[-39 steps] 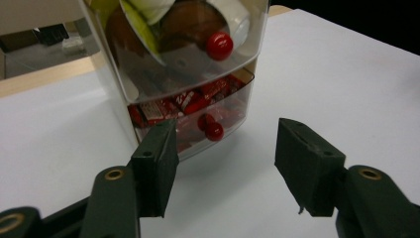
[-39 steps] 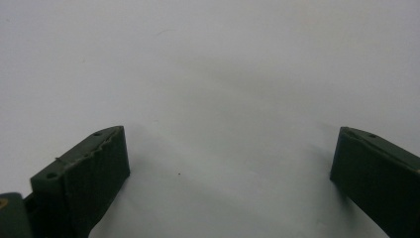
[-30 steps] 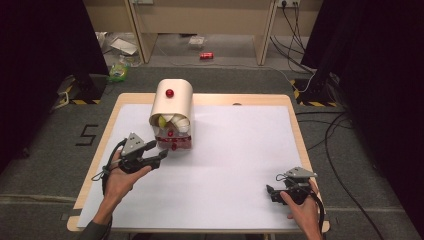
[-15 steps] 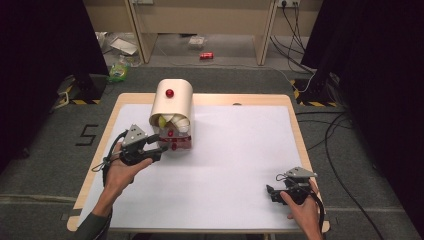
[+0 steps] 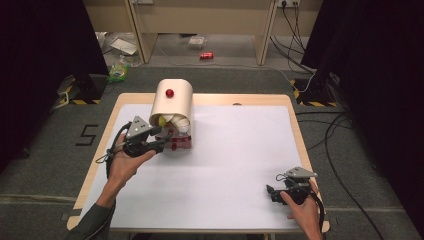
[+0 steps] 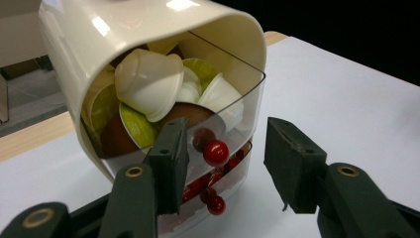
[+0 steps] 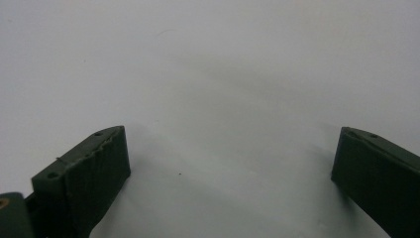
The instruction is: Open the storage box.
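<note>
A cream rounded capsule dispenser [image 5: 172, 102] with a red knob on top [image 5: 170, 93] stands at the table's back left. Its open front holds several coffee capsules [image 6: 148, 82] above clear drawers [image 6: 247, 114] with red ball knobs [image 6: 216, 152]. My left gripper [image 5: 167, 141] is right at the drawer front. Its jaws have just been closing. In the left gripper view the gripper [image 6: 230, 166] frames the upper red knob, with a gap on both sides and nothing pressed. My right gripper [image 5: 270, 192] rests near the front right edge, wide open [image 7: 230, 163] over bare white surface.
A white mat [image 5: 240, 150] covers the wooden table. On the floor beyond lie a red can [image 5: 206, 55], a green bag [image 5: 118, 72] and cables [image 5: 330, 135] at the right. Dark curtains flank both sides.
My left gripper has moved up and in toward the dispenser's drawer front, and its jaws stand narrower. The right hand has stayed put.
</note>
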`<state>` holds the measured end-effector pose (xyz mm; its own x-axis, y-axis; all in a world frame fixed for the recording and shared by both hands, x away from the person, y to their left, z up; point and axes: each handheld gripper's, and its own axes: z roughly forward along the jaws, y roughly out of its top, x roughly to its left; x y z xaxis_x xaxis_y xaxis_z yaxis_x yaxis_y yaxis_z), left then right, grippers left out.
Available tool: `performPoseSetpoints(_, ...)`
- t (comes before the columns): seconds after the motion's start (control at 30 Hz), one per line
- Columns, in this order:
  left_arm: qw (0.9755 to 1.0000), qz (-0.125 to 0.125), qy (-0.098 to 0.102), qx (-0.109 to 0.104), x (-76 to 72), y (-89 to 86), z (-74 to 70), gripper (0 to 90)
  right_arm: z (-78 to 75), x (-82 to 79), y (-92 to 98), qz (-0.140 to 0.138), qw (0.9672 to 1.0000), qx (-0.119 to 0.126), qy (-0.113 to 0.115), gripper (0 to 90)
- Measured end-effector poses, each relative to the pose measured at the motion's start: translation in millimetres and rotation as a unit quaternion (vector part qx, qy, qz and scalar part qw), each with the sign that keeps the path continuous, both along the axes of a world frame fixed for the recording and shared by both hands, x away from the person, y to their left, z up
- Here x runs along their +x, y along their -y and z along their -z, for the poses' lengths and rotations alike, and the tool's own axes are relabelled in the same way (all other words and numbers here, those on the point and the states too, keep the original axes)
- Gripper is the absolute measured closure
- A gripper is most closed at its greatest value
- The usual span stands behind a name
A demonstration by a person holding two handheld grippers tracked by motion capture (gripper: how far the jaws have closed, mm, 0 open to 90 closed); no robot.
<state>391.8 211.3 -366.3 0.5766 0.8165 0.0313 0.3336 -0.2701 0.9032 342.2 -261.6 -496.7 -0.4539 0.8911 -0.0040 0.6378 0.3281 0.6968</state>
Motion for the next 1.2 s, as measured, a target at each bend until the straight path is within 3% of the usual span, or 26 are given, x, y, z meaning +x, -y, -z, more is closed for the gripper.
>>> performPoseSetpoints(0.23,0.9999,-0.004,-0.001,0.010,10.2,6.8,-1.3,51.7,-0.1,-0.1,0.0,0.000,1.0000,0.000,-0.001,1.7)
performPoseSetpoints(0.3,1.0000,0.000,-0.003,0.004,12.1,7.7,-2.2,53.1,0.0,0.0,0.1,0.000,1.0000,0.000,0.000,1.7)
performPoseSetpoints(0.47,0.9999,-0.004,0.006,0.013,15.1,9.4,-6.3,52.5,0.0,0.0,0.1,0.000,1.0000,0.000,0.000,1.8)
performPoseSetpoints(1.2,0.9995,-0.007,-0.013,0.026,26.8,11.3,-0.4,56.2,-0.1,0.0,0.1,0.000,1.0000,0.000,-0.001,1.7)
